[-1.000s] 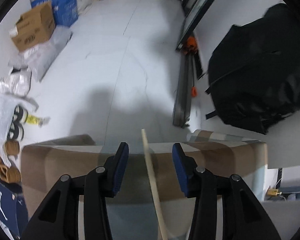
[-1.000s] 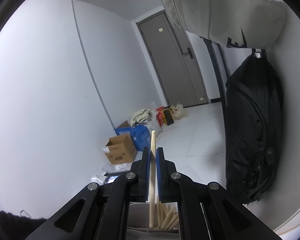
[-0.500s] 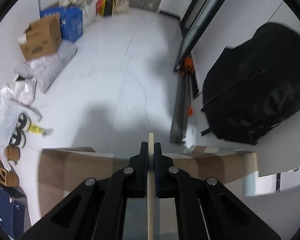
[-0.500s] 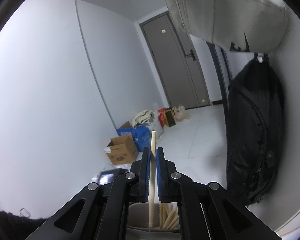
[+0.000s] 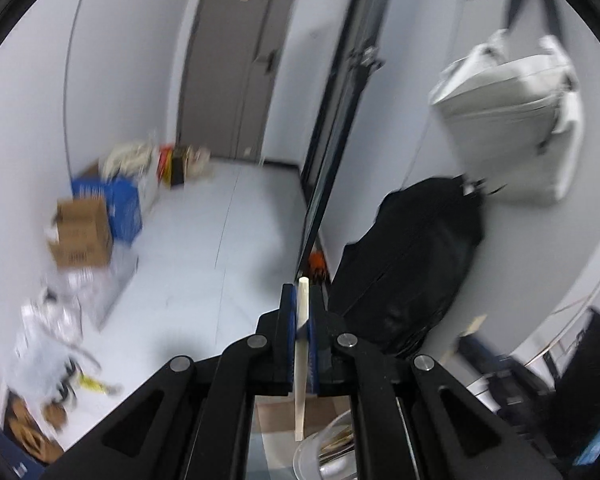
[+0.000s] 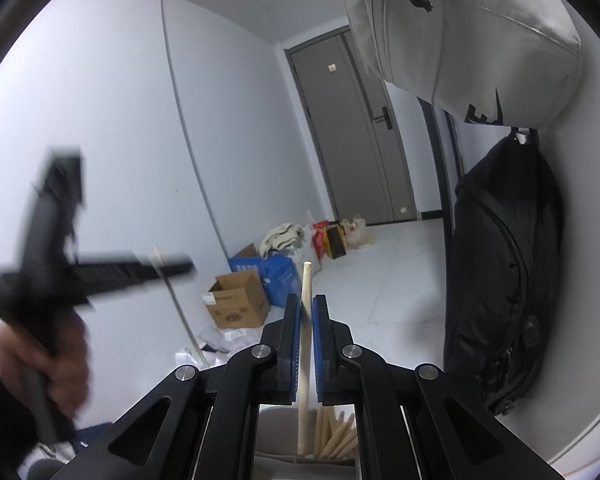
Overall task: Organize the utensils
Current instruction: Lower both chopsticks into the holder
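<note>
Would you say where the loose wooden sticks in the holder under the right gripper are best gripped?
By their upper ends, from above: the wooden sticks lean upright in the holder, only their tops free. The right gripper is already shut on one stick.

Even, cool indoor light fills my room; no glare. My left camera's view smears with motion blur, my right stays sharp except the blurred left gripper (image 6: 180, 268). Fisheye edges curve into black.
</note>
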`<state>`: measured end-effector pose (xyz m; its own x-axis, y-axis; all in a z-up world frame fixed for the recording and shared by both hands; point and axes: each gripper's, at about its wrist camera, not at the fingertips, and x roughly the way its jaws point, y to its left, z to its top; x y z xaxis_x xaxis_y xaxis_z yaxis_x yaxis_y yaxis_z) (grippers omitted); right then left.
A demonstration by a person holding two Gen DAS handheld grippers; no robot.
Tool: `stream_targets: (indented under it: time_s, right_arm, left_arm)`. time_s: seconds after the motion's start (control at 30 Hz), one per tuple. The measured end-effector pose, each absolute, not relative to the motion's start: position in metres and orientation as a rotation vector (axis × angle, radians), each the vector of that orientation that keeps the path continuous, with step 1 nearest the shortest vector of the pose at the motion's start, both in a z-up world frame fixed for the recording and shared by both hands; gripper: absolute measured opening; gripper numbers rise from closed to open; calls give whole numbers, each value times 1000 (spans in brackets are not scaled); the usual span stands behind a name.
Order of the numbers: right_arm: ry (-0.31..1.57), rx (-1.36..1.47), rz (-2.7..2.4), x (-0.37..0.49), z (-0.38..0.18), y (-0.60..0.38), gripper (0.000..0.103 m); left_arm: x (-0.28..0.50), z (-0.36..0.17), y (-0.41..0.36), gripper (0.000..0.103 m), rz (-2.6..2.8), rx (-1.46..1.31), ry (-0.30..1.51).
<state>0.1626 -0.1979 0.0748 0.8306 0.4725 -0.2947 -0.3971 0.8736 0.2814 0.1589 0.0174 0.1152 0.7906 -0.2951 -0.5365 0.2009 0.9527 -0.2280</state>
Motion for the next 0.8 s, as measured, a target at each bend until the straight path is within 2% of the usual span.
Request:
stream_targets:
  time_s: [0.2, 0.53, 0.8]
  right_arm:
    - [359, 219, 450, 166, 78, -200, 5]
    - [382, 222, 452, 163, 65, -208, 5]
    - [408, 215, 484, 166, 56, -209, 5]
  left_arm:
    - [145, 140, -1, 1, -333, -118, 540]
    - [159, 94, -33, 1, -408, -117, 585]
    - [148, 84, -35, 1, -401, -44, 509]
